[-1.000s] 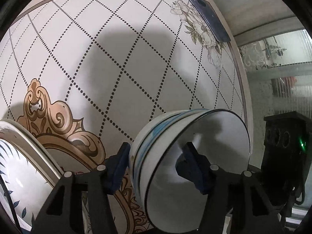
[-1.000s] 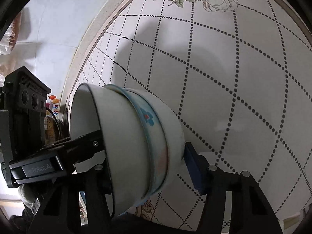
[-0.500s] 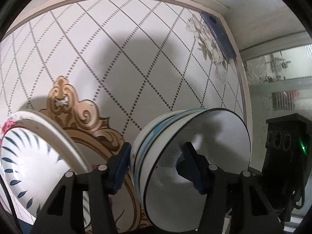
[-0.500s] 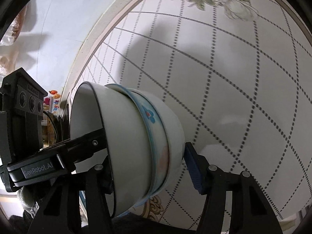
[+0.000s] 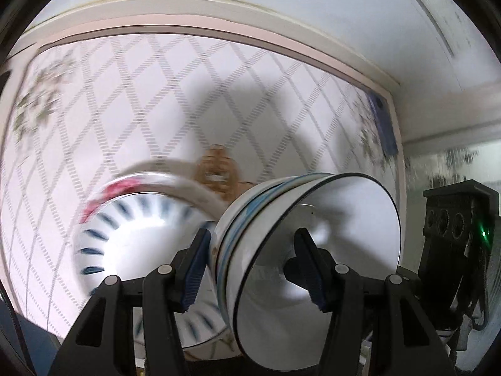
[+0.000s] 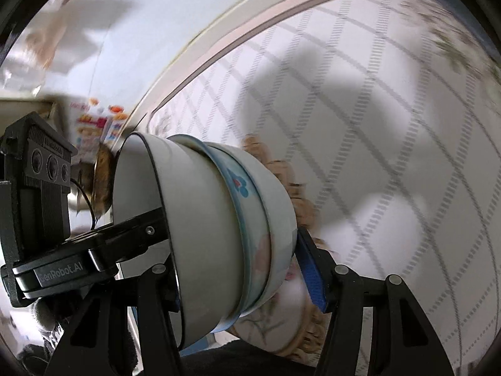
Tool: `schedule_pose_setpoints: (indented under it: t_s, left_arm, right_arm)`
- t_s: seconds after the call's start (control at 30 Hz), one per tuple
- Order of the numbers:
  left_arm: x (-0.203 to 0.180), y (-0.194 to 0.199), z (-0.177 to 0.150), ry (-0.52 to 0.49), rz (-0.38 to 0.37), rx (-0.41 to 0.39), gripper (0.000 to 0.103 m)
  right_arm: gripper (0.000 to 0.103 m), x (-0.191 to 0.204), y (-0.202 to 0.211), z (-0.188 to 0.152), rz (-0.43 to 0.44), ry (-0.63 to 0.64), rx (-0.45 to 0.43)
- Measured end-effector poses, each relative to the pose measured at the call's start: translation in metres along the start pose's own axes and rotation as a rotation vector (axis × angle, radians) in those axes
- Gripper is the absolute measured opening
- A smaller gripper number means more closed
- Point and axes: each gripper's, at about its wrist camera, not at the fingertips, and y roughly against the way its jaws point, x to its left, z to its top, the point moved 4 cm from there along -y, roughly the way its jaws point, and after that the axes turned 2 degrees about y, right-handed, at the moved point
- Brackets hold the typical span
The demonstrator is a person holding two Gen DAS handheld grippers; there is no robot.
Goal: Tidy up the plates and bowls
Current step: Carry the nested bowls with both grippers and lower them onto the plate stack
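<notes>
A stack of nested white bowls (image 5: 316, 250) with blue rims is tipped on its side and held off the table. My left gripper (image 5: 253, 269) is shut on its wall, one finger inside, one outside. My right gripper (image 6: 241, 269) is shut on the same stack (image 6: 213, 228) from the other side. A pile of white plates (image 5: 141, 219) with blue leaf marks and a pink flower lies on the table just left of the bowls, partly hidden by them.
The table (image 5: 156, 94) has a white cloth with a dotted diamond grid and a gold ornament in the middle. Its far edge meets a white wall. Glass cabinet doors (image 5: 454, 163) stand at the right. Colourful packages (image 6: 97, 122) sit beyond the table's left end.
Both grippers have swung with the bowl stack towards the plates. The plate pile has come from the left edge to the middle of the left wrist view. The view is blurred by motion.
</notes>
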Motion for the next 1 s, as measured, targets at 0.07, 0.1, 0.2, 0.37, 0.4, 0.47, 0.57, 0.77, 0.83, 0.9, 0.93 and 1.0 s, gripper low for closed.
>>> schedule_pose_setpoints:
  t_s: [0.07, 0.1, 0.2, 0.37, 0.4, 0.47, 0.57, 0.77, 0.83, 0.9, 0.93, 1.0]
  left_arm:
    - [0.018, 0.007, -0.001, 0.039, 0.011, -0.015, 0.053]
    - [0.027, 0.010, -0.001, 0.060, 0.017, -0.020, 0.053]
    - [0.055, 0.016, -0.004, 0.118, 0.026, -0.031, 0.053]
    - [0.087, 0.016, -0.010, 0.180, 0.039, -0.034, 0.053]
    - [0.092, 0.015, -0.012, 0.189, 0.041, -0.033, 0.053]
    - [0.097, 0.012, -0.013, 0.202, 0.041, -0.027, 0.053]
    - [0.103, 0.008, -0.015, 0.214, 0.038, -0.017, 0.053]
    - [0.107, 0.003, -0.020, 0.213, 0.035, -0.004, 0.053]
    - [0.107, 0.001, -0.019, 0.210, 0.037, -0.001, 0.053]
    - [0.106, -0.001, -0.018, 0.207, 0.039, -0.001, 0.053]
    - [0.106, -0.001, -0.018, 0.206, 0.039, -0.001, 0.053]
    - [0.107, -0.001, -0.019, 0.204, 0.038, -0.001, 0.053]
  right_arm:
    - [0.061, 0.017, -0.013, 0.004, 0.014, 0.034, 0.026]
    - [0.061, 0.027, -0.022, 0.006, 0.023, 0.052, 0.045]
    - [0.061, 0.045, -0.043, 0.006, 0.036, 0.090, 0.082]
    - [0.061, 0.072, -0.078, -0.002, 0.043, 0.137, 0.146]
    - [0.061, 0.074, -0.082, -0.003, 0.041, 0.141, 0.151]
    - [0.061, 0.077, -0.089, -0.010, 0.037, 0.153, 0.170]
    - [0.061, 0.078, -0.100, -0.013, 0.027, 0.159, 0.188]
    - [0.061, 0.076, -0.115, -0.019, 0.007, 0.152, 0.205]
    - [0.061, 0.075, -0.116, -0.020, 0.004, 0.150, 0.206]
    - [0.061, 0.073, -0.116, -0.022, 0.000, 0.150, 0.206]
    - [0.061, 0.073, -0.115, -0.022, -0.001, 0.149, 0.205]
    - [0.061, 0.072, -0.113, -0.023, -0.004, 0.151, 0.203]
